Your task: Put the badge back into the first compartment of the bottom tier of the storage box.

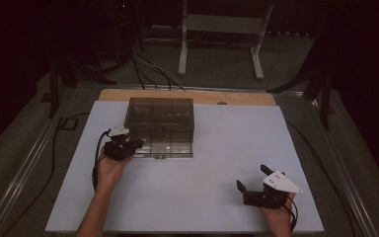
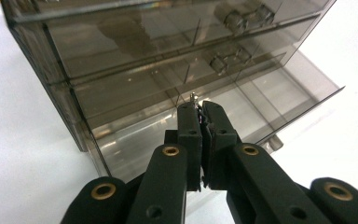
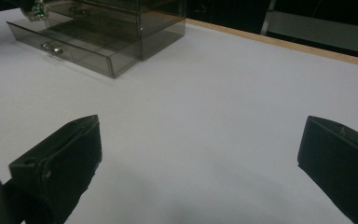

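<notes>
A smoky, translucent plastic drawer box [image 1: 160, 121] sits far-left on the smooth white bench [image 1: 217, 197], bottom drawer [image 1: 165, 148] out, where the left claw [image 2: 200, 106] pinches something tiny; the right claw [image 1: 253, 178] gapes.

In the left gripper view, something tiny and metallic [image 2: 194, 97] pokes up between the closed jaw tips of the left gripper [image 2: 199, 108], too small to identify. The drawer box [image 2: 121, 65] is cut off by the top edge there. In the right gripper view, its top and left end [image 3: 98, 28] run out of frame.
</notes>
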{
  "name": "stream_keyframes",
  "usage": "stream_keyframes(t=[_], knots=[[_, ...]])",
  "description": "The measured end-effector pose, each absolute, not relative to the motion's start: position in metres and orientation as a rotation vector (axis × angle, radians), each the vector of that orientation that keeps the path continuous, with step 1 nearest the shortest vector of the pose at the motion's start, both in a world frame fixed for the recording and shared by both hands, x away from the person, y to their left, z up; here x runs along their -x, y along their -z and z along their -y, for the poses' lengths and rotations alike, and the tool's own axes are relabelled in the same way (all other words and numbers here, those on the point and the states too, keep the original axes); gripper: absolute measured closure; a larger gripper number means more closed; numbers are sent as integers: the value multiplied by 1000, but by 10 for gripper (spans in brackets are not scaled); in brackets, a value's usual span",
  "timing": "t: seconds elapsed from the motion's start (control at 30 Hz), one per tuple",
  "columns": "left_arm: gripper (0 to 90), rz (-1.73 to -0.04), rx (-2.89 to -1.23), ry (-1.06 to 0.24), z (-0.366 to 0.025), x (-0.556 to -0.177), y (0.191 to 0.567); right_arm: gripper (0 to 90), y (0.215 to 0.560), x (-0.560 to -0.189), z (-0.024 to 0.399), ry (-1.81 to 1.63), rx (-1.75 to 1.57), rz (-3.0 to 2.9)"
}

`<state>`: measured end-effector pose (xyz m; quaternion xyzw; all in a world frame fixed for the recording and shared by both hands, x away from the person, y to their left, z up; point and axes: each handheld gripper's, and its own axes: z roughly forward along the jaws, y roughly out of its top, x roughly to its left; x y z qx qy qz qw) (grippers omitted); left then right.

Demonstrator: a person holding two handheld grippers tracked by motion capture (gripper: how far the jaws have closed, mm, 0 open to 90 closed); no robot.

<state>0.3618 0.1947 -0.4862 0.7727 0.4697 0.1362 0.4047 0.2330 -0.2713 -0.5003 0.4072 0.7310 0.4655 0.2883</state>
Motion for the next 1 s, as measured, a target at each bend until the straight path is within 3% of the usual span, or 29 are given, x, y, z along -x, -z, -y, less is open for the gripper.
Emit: stream_keyframes(t=[0.37,0.43,0.47,0.57,0.63,0.67,0.7,0.8,0.9,1.0], knots=[[844,-1241,-1963,-329,-191,-366,500,0,500,-233,272,-1242,-1088,-1951],[541,-1251,-1942,-378,-193,-364,497,0,500,-233,272,-1240,-1085,-1951],[541,-1259,-1925,-394,-194,-363,496,0,500,-233,272,-1240,-1085,-1951],[340,-1290,-1876,-449,-201,-358,488,0,500,-233,272,-1240,-1086,-1950],[257,-1293,-1858,-472,-202,-356,486,0,500,-233,272,-1241,-1085,-1950],[257,-1287,-1828,-489,-207,-351,482,0,500,-233,272,-1240,-1084,-1950],[171,-1282,-1812,-494,-210,-348,480,0,500,-233,272,-1241,-1084,-1951],[78,-1270,-1786,-492,-215,-342,476,0,500,-233,272,-1240,-1085,-1951],[17,-1240,-1740,-500,-225,-327,475,0,500,-233,271,-1242,-1085,-1952],[13,-1225,-1718,-546,-228,-319,474,0,501,-233,271,-1242,-1085,-1953]])
